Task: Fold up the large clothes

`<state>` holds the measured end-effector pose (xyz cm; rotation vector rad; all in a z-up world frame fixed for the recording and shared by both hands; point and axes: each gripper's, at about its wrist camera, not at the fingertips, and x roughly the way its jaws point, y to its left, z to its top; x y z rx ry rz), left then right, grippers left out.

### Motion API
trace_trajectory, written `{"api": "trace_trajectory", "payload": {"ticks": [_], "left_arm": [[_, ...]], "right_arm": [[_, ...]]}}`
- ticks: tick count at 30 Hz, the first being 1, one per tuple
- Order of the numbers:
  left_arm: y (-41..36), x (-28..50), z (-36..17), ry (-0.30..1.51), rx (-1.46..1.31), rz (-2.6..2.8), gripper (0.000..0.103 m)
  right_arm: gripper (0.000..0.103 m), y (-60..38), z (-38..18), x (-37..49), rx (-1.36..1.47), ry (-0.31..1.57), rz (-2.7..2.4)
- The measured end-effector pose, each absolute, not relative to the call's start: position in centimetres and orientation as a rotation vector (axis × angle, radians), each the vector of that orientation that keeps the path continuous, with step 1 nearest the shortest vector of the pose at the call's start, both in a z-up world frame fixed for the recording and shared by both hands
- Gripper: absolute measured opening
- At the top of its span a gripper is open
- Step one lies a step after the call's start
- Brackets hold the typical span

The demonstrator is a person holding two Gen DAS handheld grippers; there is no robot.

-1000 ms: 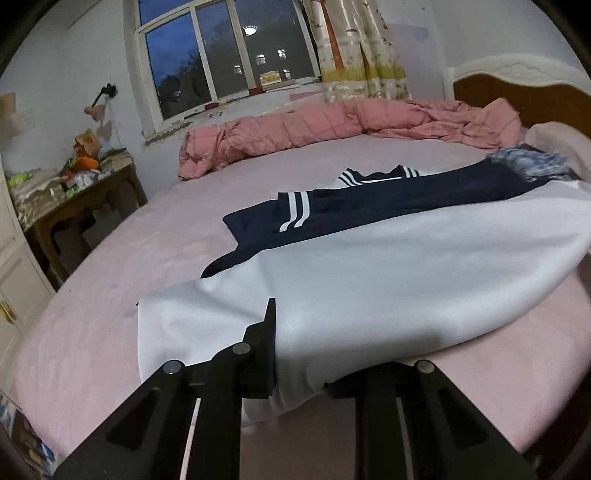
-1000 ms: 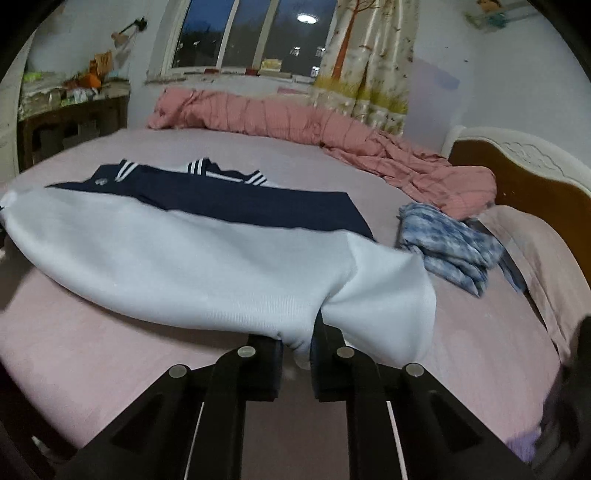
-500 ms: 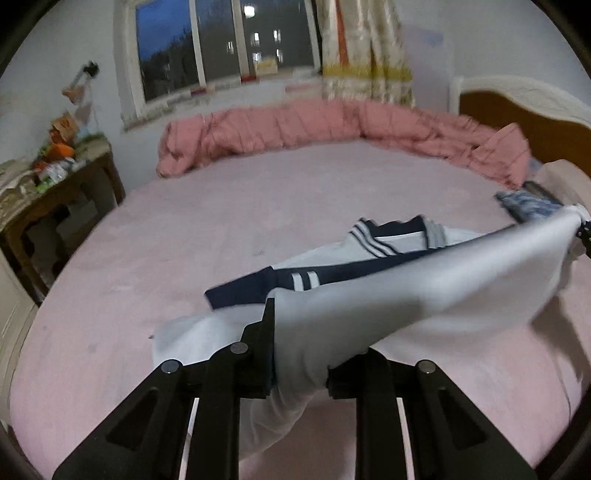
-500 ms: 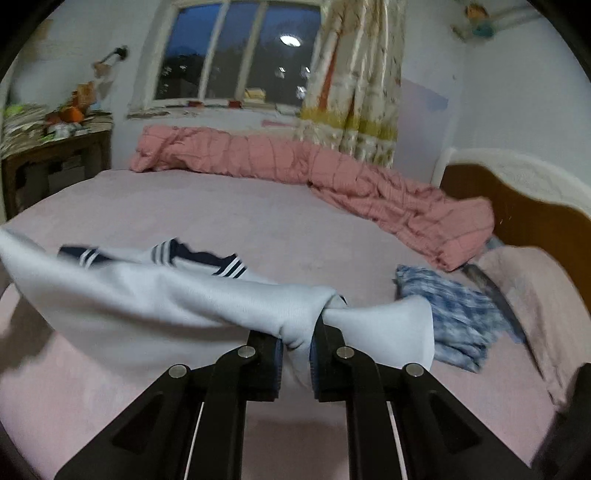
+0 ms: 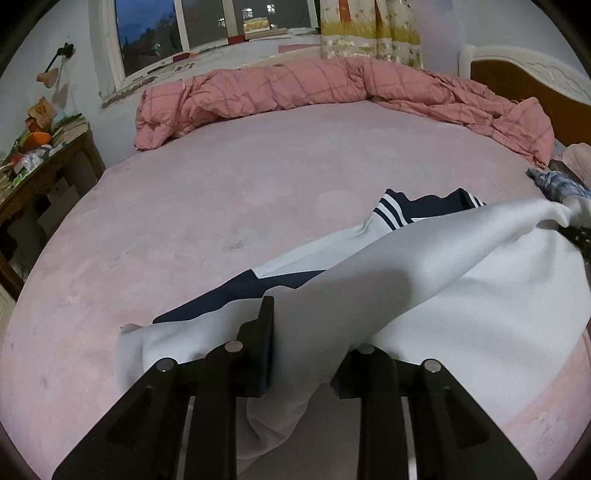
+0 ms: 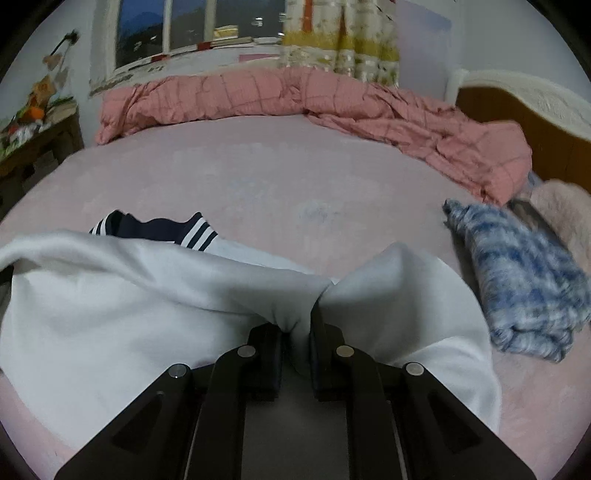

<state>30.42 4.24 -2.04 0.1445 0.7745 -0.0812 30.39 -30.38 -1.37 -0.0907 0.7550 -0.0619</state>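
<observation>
Pink bed (image 5: 229,206), rumpled quilt (image 5: 295,88), dusk window (image 5: 147,33), both jaws gripping white garment (image 6: 110,306), left's just easing open.

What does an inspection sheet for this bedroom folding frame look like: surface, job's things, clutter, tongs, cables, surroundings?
Surface: pink bed sheet, mostly bare.
Job's things: white-and-navy sweatshirt, white lower part lifted and doubled over its navy top; striped collar showing.
Clutter: blue plaid garment bunched on the right; pink checked quilt heaped along the far edge.
Tongs: left tongs have just been opening, white cloth still between the jaws; right tongs pinch a gathered white fold.
Cables: nothing seen.
Surroundings: night window, patterned curtain, wooden headboard, cluttered side table.
</observation>
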Motion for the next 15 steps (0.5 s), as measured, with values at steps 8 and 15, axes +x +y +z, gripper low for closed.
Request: {"api": "trace_trajectory", "payload": {"ticks": [8, 15], "left_arm": [[5.3, 28.6, -2.2, 0.653, 0.158, 0.014, 0.078], [6.9, 21.7, 2.5, 0.414, 0.046, 0.029, 0.103]], "right_arm": [[0.031, -30.6, -1.3, 29.6, -0.122, 0.702, -0.078], [0.076, -32.3, 2.9, 24.4, -0.024, 0.506, -0.032]]}}
